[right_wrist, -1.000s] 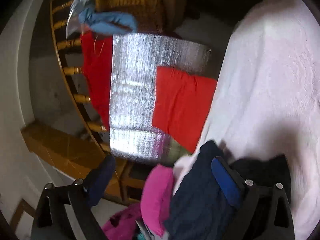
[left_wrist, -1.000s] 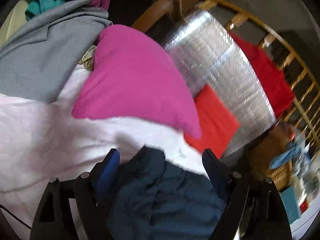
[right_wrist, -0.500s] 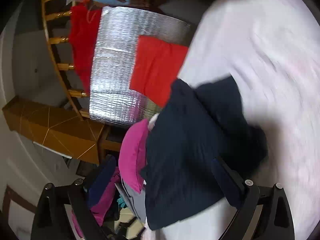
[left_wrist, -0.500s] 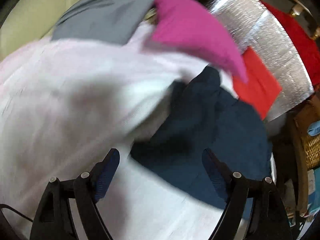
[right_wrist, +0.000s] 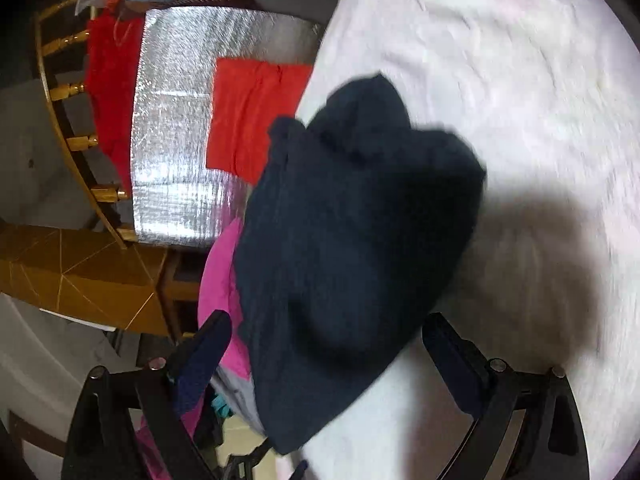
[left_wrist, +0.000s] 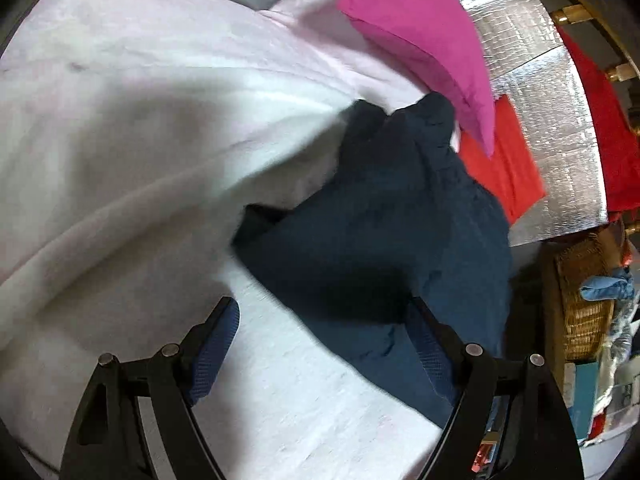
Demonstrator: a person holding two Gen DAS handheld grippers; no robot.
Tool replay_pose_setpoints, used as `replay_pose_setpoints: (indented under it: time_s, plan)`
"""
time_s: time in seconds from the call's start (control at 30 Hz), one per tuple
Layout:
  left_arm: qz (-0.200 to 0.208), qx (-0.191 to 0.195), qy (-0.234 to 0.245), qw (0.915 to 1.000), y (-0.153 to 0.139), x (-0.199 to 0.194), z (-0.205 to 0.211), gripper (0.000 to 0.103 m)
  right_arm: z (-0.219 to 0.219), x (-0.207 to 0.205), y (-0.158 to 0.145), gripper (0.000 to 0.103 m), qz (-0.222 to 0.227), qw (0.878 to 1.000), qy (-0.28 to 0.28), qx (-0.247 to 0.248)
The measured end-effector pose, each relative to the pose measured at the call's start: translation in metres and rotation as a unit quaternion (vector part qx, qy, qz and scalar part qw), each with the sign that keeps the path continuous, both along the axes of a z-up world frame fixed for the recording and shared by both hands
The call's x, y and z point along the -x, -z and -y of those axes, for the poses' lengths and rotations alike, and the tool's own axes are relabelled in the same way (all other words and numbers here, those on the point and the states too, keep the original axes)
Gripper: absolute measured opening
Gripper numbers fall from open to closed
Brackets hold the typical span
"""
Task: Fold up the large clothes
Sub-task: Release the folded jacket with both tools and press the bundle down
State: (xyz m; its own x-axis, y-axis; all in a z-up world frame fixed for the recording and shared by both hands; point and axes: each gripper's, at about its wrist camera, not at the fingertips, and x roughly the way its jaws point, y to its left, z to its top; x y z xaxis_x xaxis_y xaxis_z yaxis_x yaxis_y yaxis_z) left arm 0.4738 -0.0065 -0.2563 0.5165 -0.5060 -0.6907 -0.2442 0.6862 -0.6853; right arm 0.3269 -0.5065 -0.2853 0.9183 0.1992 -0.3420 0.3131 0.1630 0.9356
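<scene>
While both tools point down at it, I see the pale pink fleecy blanket (left_wrist: 132, 128) filling most of both views. Crumpled dark navy garment (left_wrist: 380, 240) lies on it near the edge, beside the magenta cushion (left_wrist: 420, 36). Silver foil mat (right_wrist: 176, 120) carries a red cloth (right_wrist: 252, 116). Left gripper (left_wrist: 324, 344) spread, empty. Right gripper (right_wrist: 328, 356) spread, empty.

Matt dark navy cloth garment (left_wrist: 376, 240) on fuzzy pale pink blanket (left_wrist: 140, 128). Shiny crinkled silver foil sheet (right_wrist: 176, 128). Glossy varnished wooden railing (right_wrist: 64, 92).
</scene>
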Motion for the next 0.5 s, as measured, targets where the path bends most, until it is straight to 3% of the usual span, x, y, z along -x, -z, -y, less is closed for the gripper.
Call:
replay_pose_setpoints:
  time_s: [0.1, 0.2, 0.33, 0.43, 0.5]
  plan:
    - [0.013, 0.034, 0.000, 0.9993, -0.002, -0.009, 0.003, 0.084, 0.008, -0.007, 0.001, 0.098, 0.013, 1.000, 0.011, 0.002]
    - [0.018, 0.041, -0.006, 0.9990, 0.000, -0.017, 0.005, 0.083, 0.014, -0.011, -0.001, 0.098, 0.034, 0.999, 0.024, -0.007]
    - [0.034, 0.050, -0.011, 0.9981, -0.004, -0.033, 0.010, 0.067, 0.019, -0.022, -0.010, 0.093, 0.049, 0.999, 0.018, -0.008]
    - [0.041, 0.039, -0.010, 0.9984, -0.007, -0.043, 0.017, 0.063, 0.013, -0.035, -0.032, 0.086, 0.056, 0.998, 0.006, 0.041]
    - [0.031, 0.029, -0.006, 0.9991, -0.004, -0.050, 0.022, 0.066, 0.009, -0.047, -0.036, 0.086, 0.024, 0.996, -0.004, 0.086]
